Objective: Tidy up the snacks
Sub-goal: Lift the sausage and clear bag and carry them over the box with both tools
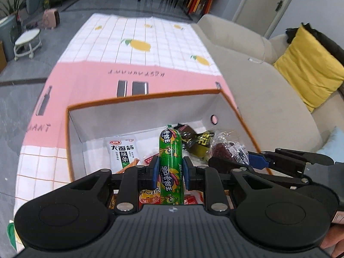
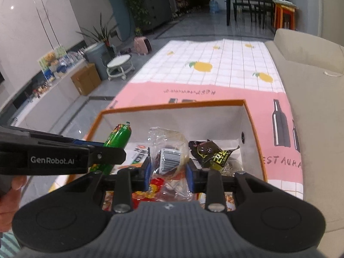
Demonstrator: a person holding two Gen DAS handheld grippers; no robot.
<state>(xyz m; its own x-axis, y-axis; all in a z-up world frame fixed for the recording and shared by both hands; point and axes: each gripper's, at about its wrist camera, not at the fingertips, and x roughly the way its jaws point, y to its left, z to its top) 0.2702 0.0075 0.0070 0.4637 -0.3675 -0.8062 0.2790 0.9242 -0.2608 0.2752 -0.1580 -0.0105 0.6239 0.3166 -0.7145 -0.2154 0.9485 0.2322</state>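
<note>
Sausage (image 1: 171,163) in a green wrapper stands upright at lower centre of the left wrist view, pinched by the left gripper (image 1: 171,171) above the box (image 1: 137,97). In the right wrist view, the right gripper (image 2: 168,175) is closed on a clear packet (image 2: 169,150) at centre frame, over the same orange-rimmed box on the bench (image 2: 215,73). A white snack bag (image 1: 121,153) and a dark packet (image 2: 215,153) lie inside.
</note>
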